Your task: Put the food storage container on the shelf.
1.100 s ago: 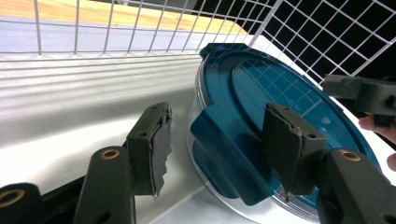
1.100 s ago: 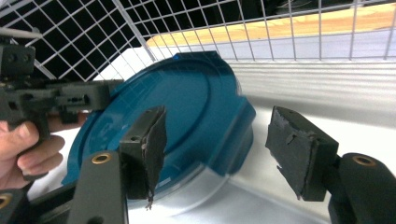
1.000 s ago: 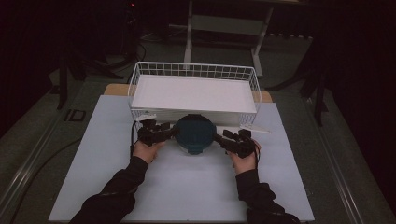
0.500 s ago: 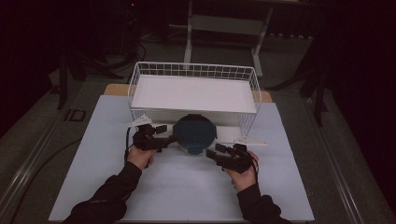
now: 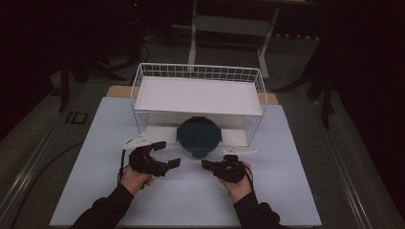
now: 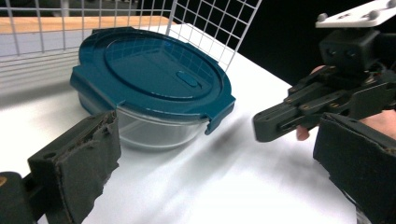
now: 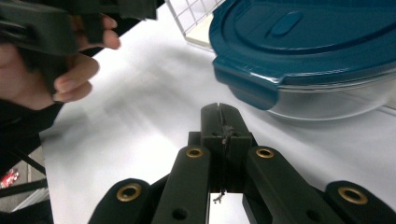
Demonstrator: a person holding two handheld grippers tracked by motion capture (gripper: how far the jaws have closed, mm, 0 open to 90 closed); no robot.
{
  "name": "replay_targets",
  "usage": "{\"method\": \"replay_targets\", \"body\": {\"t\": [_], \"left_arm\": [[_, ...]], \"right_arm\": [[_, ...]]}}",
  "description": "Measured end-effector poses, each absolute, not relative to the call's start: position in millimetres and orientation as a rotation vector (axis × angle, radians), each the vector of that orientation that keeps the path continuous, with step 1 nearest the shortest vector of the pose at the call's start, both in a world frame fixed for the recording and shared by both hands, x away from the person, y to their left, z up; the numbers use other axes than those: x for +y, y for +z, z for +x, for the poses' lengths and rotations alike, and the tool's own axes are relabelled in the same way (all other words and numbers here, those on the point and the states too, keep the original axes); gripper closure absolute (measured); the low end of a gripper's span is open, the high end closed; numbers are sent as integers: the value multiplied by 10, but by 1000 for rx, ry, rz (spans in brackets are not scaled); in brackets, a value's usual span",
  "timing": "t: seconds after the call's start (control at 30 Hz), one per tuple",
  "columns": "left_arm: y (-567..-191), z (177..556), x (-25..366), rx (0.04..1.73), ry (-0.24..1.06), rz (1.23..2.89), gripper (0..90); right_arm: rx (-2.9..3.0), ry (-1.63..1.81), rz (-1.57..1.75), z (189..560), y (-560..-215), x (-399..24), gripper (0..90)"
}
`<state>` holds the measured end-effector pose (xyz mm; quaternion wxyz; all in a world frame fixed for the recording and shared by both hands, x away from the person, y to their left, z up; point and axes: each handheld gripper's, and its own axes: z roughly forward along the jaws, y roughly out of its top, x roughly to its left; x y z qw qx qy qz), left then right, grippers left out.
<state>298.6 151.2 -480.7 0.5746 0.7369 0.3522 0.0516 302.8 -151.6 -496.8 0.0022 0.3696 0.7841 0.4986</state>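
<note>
The left gripper (image 5: 165, 153) sits just in front of the container (image 5: 198, 136), toward its left side, and its 2 jaws stand wide apart with nothing between them. In the left gripper view the 2 pads (image 6: 86, 161) look like dark, rough foam with torn edges. The right gripper (image 5: 208, 165) lies in front of the container too, toward its right side, and its jaws are pressed together on nothing; in the right gripper view only a thin seam runs between them. The arms of this gripper are black, with round brass-coloured rivets. Both grippers are near the container but do not touch it.

The container is round. Its body is clear glass with smooth, curved walls, and I cannot tell if something is inside. The lid (image 6: 152, 72) is dark teal plastic, with a raised ring, a small oval tab near the middle, and flat clip flaps that fold down over the rim. The lid is closed on the body.

The container stands on a white table top (image 5: 191, 200), smooth and matte. Its back half is under a white wire basket (image 5: 141, 88), which rises just behind and above it. The basket has a thin grid of wire on the walls and a flat white sheet (image 5: 198, 95) inside.

A hand (image 5: 131, 177) in a dark sleeve (image 5: 102, 214) holds each gripper.
</note>
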Motion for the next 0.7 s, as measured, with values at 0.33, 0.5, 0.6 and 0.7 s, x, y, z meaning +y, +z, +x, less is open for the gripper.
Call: {"method": "replay_targets", "body": {"t": [0.33,0.5,0.6,0.7], "left_arm": [[-4787,2853,1559,815,133,1720,11],[-4791,2850,1565,807,155,1727,11],[-4804,2844,1560,803,158,1734,11],[-4814,2849,1556,802,157,1734,11]], "right_arm": [[2450,1524,1200,3183,-5039,-1385,899],[2435,1516,1224,3268,-5056,-1369,900],[2418,1520,1234,3319,-5056,-1372,900],[2403,1507,1244,3392,-5056,-1362,900]]}}
